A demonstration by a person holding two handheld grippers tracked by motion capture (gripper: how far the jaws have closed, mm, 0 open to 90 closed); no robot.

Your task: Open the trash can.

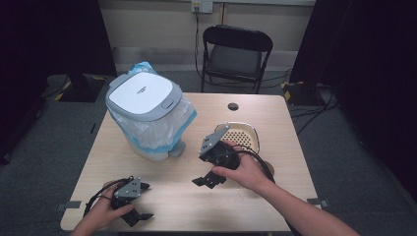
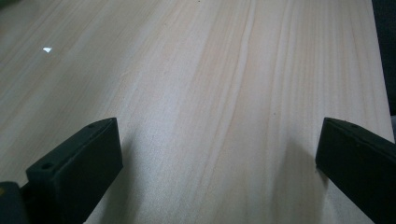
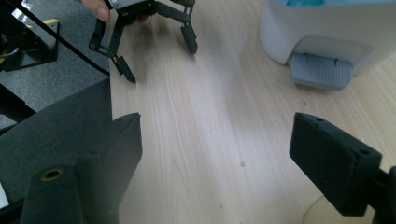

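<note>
Jaws on my right gripper stand wide apart with nothing between them, up off the table. From it, the white pedal bin sits ahead and to the left, its grey foot pedal facing this hand. My left gripper, also wide and empty, rests at the near edge, farther from the pedal.

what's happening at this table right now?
A person sits at a wooden table with a gripper in each hand. The left gripper rests low near the table's front edge, its fingers open over bare wood. The right gripper is lifted mid-table, open and holding nothing. A lidded pedal bin with a plastic liner stands at back left; a perforated dish lies behind the right hand.
</note>
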